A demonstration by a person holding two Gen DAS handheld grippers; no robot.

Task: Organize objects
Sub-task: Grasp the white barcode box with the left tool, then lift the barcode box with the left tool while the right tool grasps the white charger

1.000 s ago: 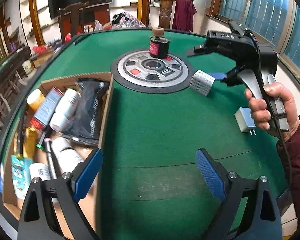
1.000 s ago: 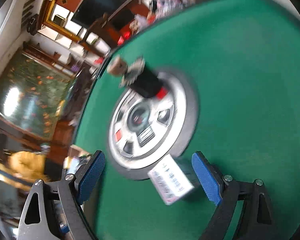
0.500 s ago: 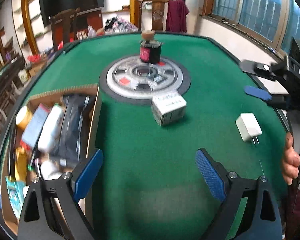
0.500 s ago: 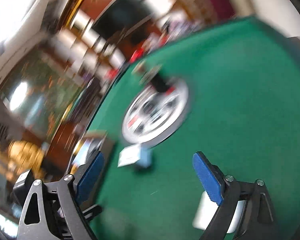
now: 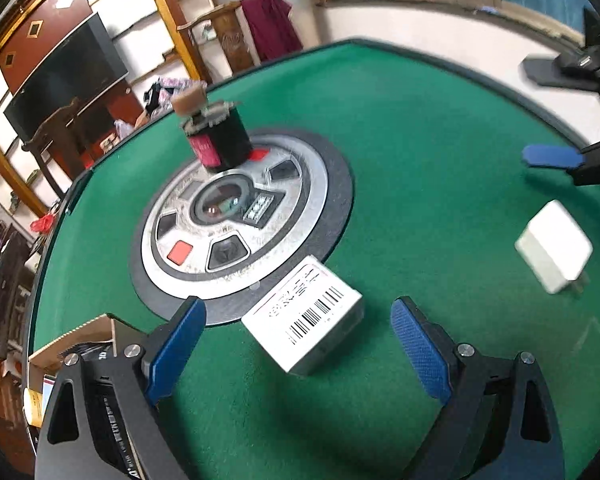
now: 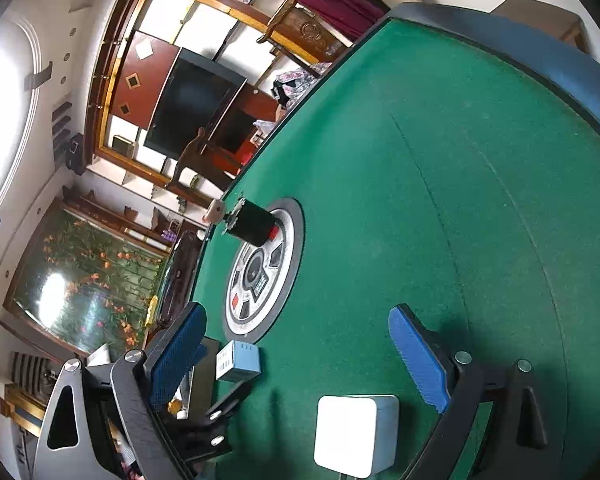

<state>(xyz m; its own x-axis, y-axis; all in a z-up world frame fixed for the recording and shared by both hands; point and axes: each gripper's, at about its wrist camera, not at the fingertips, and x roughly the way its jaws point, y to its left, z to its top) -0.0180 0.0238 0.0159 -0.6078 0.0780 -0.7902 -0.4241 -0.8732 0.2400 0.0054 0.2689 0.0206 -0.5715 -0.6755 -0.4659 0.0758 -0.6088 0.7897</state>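
White box point(image 5: 306, 318) lies between open left gripper point(image 5: 298, 346) fingers, apparently untouched.

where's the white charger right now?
The white charger lies on the green felt just ahead of the right gripper, roughly between its open fingers; in the left wrist view it sits far right.

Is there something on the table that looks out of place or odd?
Nothing is spilled or visibly damaged. Three items lie loose on the green table, outside the cardboard box: a small barcode box, a white charger and a dark bottle on the centre console.
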